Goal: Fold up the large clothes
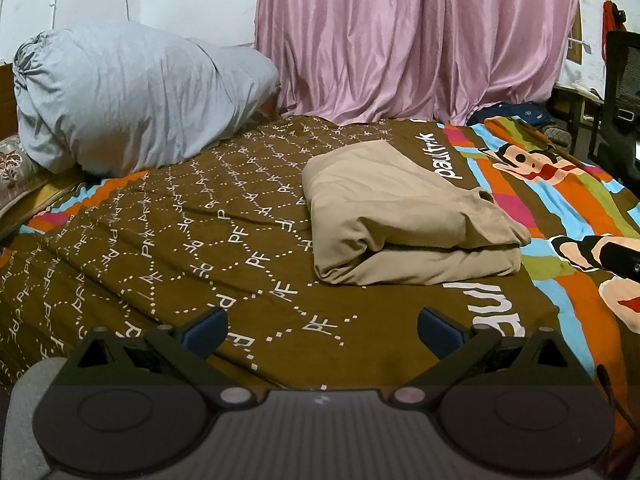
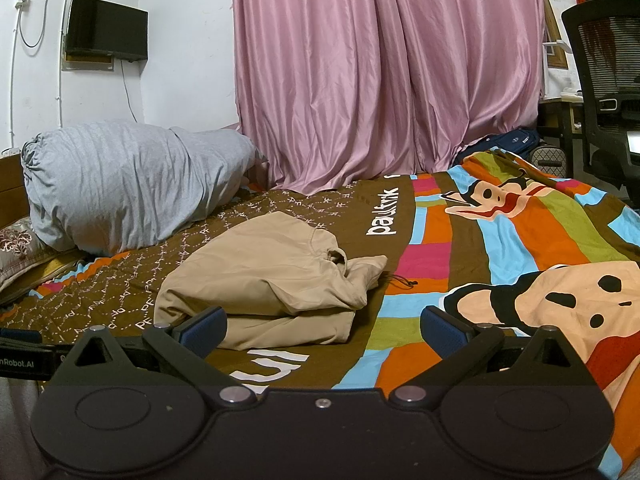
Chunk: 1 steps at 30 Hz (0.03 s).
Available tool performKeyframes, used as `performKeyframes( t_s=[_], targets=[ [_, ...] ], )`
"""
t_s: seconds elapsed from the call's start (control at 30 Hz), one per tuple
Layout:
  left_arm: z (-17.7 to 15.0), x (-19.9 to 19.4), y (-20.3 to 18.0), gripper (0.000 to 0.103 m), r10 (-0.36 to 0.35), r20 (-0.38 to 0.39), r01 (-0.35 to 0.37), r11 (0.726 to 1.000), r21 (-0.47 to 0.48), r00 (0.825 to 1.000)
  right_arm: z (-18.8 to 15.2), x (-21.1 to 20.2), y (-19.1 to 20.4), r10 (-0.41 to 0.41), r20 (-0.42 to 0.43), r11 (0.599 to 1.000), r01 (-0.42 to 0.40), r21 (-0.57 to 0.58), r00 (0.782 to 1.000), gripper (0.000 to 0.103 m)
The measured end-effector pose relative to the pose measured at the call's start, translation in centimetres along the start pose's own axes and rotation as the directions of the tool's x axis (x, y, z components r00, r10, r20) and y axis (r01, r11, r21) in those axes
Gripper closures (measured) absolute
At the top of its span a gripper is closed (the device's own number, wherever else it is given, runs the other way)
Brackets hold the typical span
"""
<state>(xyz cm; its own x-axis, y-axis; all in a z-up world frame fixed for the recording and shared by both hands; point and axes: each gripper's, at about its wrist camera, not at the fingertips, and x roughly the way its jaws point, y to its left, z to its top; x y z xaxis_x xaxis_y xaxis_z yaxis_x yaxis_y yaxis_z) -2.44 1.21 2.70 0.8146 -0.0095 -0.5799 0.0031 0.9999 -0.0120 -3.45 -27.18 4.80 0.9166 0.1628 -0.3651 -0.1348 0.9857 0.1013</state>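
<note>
A beige garment (image 1: 404, 216) lies folded into a thick rectangular bundle on the patterned bedspread (image 1: 192, 240). In the right wrist view the same beige garment (image 2: 264, 276) sits just beyond the left finger, with a drawstring trailing from its right side. My left gripper (image 1: 322, 330) is open, empty, and hovers over the bedspread short of the bundle. My right gripper (image 2: 322, 330) is open and empty too, near the bundle's front edge. A dark part of the right gripper (image 1: 622, 258) shows at the right edge of the left wrist view.
A grey bundled duvet (image 1: 132, 100) rests at the head of the bed on the left, beside a patterned pillow (image 1: 16, 168). Pink curtains (image 2: 384, 72) hang behind the bed. A black mesh chair (image 2: 608, 80) and a desk stand at the right.
</note>
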Motion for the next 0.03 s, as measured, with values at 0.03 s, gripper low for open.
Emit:
performKeyframes(
  t_s=[0.03],
  targets=[
    [0.04, -0.02, -0.02, 0.001, 0.001, -0.001, -0.001, 1.000, 0.000, 1.000, -0.02, 0.01, -0.01, 0.000, -0.001, 1.000, 0.000, 0.001, 1.000, 0.001]
  ],
)
